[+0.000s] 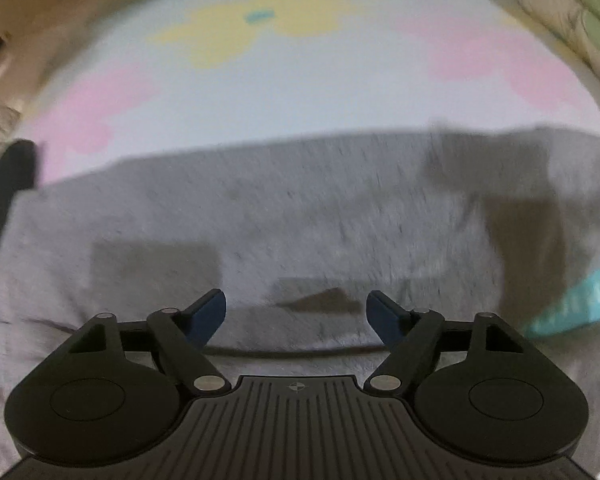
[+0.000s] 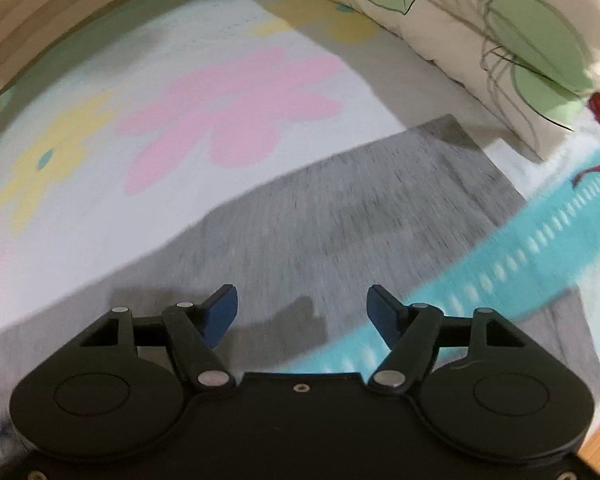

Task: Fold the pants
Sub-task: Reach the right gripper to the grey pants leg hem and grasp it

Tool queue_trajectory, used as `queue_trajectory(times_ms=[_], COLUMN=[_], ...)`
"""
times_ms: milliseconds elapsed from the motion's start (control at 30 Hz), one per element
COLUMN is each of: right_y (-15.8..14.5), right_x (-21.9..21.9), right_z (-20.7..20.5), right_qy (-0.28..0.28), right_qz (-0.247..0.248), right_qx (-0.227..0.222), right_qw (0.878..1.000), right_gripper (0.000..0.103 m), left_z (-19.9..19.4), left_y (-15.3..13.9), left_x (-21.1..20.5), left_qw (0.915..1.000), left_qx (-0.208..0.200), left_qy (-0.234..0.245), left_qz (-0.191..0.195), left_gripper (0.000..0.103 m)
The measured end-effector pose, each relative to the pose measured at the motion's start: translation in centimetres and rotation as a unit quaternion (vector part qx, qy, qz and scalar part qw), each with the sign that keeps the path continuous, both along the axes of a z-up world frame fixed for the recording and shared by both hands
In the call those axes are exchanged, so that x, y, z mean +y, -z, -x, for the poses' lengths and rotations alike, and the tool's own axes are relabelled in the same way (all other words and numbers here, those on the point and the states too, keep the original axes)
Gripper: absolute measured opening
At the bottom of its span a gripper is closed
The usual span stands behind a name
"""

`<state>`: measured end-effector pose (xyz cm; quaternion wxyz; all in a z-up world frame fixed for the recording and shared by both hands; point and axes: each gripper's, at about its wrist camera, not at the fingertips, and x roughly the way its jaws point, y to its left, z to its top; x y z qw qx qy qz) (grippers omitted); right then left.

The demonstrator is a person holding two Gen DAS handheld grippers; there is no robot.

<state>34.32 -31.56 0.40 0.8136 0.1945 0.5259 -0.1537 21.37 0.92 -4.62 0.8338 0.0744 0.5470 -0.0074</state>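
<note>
My left gripper [image 1: 295, 312] points steeply down over the grey pants [image 1: 259, 216], jaws well apart with nothing between the blue pads [image 1: 209, 316]. The pants lie flat on a flowered sheet [image 1: 259, 100], filling that view from 9 to 3 o'clock; their far edge runs across the middle, with a yellow flower at 12 beyond it. My right gripper [image 2: 302, 312] is also spread wide and empty, hanging over the pants [image 2: 360, 216], which reach up to a corner at 1 o'clock. A turquoise band [image 2: 512, 252] crosses at 3 to 4 o'clock, seemingly over the cloth. A pillow [image 2: 480, 32] sits at 1 o'clock. Both views are blurred.
</note>
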Motion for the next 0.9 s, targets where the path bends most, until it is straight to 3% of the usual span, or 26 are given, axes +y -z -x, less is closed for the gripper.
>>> queue_trajectory(times_ms=[100, 167, 367, 500, 600, 667, 800, 900], right_y=[1.3, 2.2, 5.7, 8.3, 8.4, 8.0, 7.3, 6.7], right_x=[-0.4, -0.4, -0.5, -1.0, -0.9, -0.8, -2.0, -2.8], right_z=[-3.5, -5.7, -10.9, -11.8, -10.9, -10.0, -6.5, -3.4], right_qy=[0.02, 0.03, 0.063, 0.102, 0.112, 0.092, 0.08, 0.067], right_qz=[0.006, 0.005, -0.003, -0.027, -0.008, -0.002, -0.039, -0.058], right_qx=[0.009, 0.014, 0.05, 0.081, 0.087, 0.092, 0.094, 0.088], right_qw=[1.0, 0.999, 0.997, 0.991, 0.99, 0.991, 0.992, 0.992], right_gripper=[0.076, 0.084, 0.084, 0.08, 0.055, 0.02, 0.016, 0.016], left_z=[0.1, 0.3, -0.4, -0.8, -0.8, -0.8, -0.4, -0.5], left_y=[2.4, 2.6, 2.6, 2.5, 2.2, 2.0, 1.2, 0.0], left_x=[-0.5, -0.2, 0.3, 0.7, 0.7, 0.6, 0.6, 0.9], left_qw=[0.9991, 0.9996, 0.9997, 0.9997, 0.9997, 0.9998, 0.9999, 0.9996], left_qx=[0.022, 0.009, 0.025, 0.022, 0.022, 0.019, 0.005, -0.008], left_qy=[0.016, 0.011, -0.005, -0.001, -0.005, -0.007, -0.009, -0.016], left_qz=[-0.031, -0.025, -0.007, -0.009, -0.009, -0.009, -0.005, 0.019], left_gripper=[0.078, 0.079, 0.079, 0.079, 0.079, 0.078, 0.078, 0.078])
